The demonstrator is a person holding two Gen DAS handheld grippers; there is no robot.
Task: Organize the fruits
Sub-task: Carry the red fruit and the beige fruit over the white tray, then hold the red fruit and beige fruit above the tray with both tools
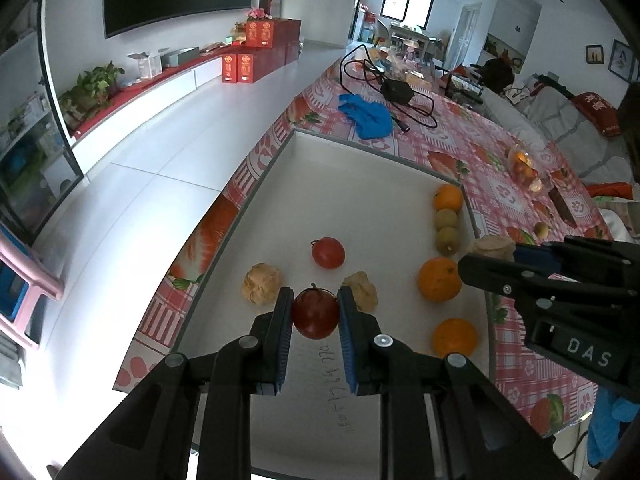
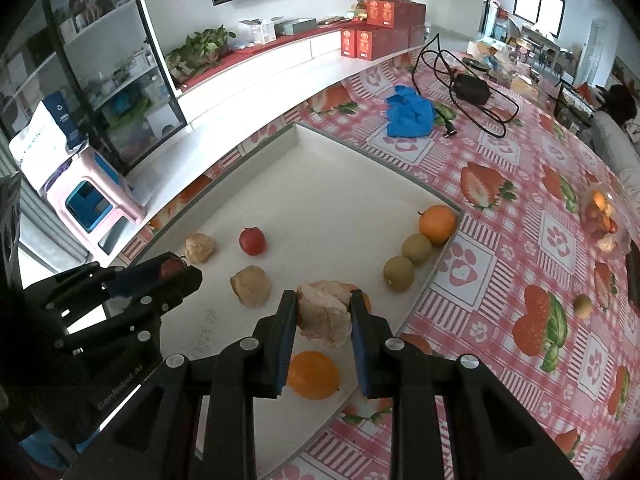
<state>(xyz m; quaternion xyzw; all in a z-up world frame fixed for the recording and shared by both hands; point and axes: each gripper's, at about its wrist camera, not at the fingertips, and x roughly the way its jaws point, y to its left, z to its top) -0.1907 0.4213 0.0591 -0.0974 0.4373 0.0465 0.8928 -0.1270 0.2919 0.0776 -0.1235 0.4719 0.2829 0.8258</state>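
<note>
In my left wrist view, the left gripper (image 1: 315,312) sits low in the centre of the frame with its jaws pinching a dark red tomato (image 1: 315,314), one blue pad pressed against each side of it. The tomato hangs over the white tray (image 1: 360,184), which fills the middle of the picture on a pink strawberry-print tablecloth (image 1: 516,196). Just above the held tomato lies a second tomato (image 1: 328,252), apart from it, and two papery husked fruits flank my fingers: one at the left (image 1: 261,283) and one at the right (image 1: 361,291), close behind the right pad. Along the tray's right side I see an orange in the far corner (image 1: 448,197), two brownish-green round fruits (image 1: 447,229) below it in a row, then a larger orange (image 1: 439,279) and another orange (image 1: 455,337) lower down. In my right wrist view, the right gripper (image 2: 324,316) holds the lower centre, its jaws clamped on a pale papery husked fruit (image 2: 324,314), above an orange (image 2: 313,374) lying near the tray's edge. At the right edge of the left view, that gripper shows beside the tray. A blue cloth (image 1: 366,115) and a black cable (image 1: 400,92) lie on the table beyond the tray, towards the upper centre.
</note>
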